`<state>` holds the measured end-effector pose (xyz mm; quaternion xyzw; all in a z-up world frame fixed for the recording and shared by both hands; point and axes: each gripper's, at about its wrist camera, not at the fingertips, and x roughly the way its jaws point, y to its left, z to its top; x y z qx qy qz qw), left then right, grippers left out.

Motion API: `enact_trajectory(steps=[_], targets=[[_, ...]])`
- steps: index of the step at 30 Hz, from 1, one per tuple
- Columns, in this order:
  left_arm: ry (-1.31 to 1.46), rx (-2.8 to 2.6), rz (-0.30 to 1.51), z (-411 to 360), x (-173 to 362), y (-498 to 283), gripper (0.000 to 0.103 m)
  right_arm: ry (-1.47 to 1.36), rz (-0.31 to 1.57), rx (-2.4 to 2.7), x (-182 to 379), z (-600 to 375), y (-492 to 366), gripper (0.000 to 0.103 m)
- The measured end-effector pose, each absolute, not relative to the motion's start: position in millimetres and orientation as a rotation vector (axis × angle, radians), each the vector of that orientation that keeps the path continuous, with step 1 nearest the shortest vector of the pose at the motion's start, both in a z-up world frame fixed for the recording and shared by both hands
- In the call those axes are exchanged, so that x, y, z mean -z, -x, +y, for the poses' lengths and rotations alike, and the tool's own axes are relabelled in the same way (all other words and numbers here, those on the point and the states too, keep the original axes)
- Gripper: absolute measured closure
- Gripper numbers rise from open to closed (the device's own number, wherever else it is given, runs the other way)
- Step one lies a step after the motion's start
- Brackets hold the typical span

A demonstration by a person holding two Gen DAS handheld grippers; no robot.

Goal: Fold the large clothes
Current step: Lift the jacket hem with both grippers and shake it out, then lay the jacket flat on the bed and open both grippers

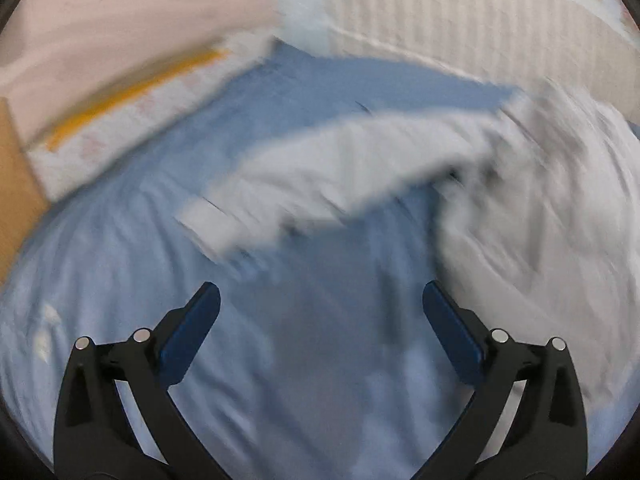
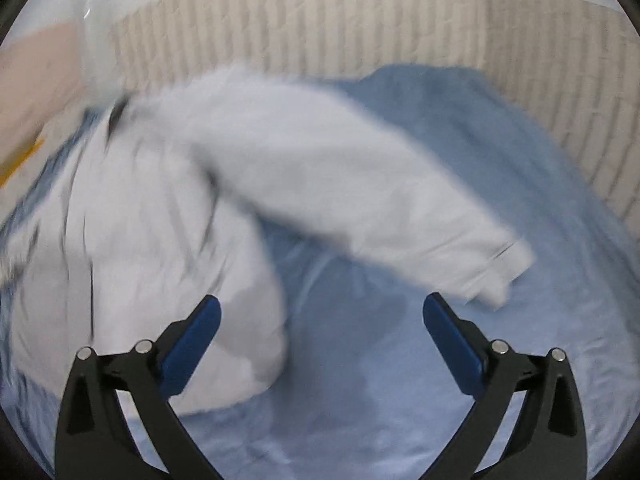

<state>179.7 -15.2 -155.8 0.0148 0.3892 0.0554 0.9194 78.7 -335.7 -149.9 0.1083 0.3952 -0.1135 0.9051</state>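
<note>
Left hand-held gripper: jaws spread wide, nothing between them, blue pads facing inward. Directly under and ahead of it, blue bed sheet, wrinkled. Ahead and slightly left of its tips, one sleeve of a white garment, stretched across the sheet with the cuff end to the left; the body of the garment lies ahead and to the right. View is motion-blurred; fine detail cannot be told. Farther ahead-left, a pale pillow with a yellow stripe, at the edge of the sheet. Farthest ahead, a ribbed beige headboard.

Right hand-held gripper: jaws spread wide, holding nothing. Beneath and between the fingers, the blue bed sheet. Just ahead of the left finger, the body of the white garment, bunched on the sheet. Ahead, a sleeve reaches from the garment's body toward the right, its cuff just beyond the right finger's tip; whether it touches the sheet cannot be told through the blur. Beyond, the ribbed beige headboard.
</note>
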Motion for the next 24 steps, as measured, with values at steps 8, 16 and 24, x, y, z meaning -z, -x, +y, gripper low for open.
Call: enact_trajectory(steps=[8,16,24], targets=[[-0.101,0.069,0.894,-103,224,-175,0.003,-0.257,0.888,0.176,202,-326,-114,0.002],[-0.051,0.17,0.976,-118,253,-203,0.039,-0.249,0.956,0.068,226,-321,-150,0.071],[-0.053,0.238,0.949,-141,230,-201,0.089,-0.385,0.849,0.004,150,-324,-115,0.092]])
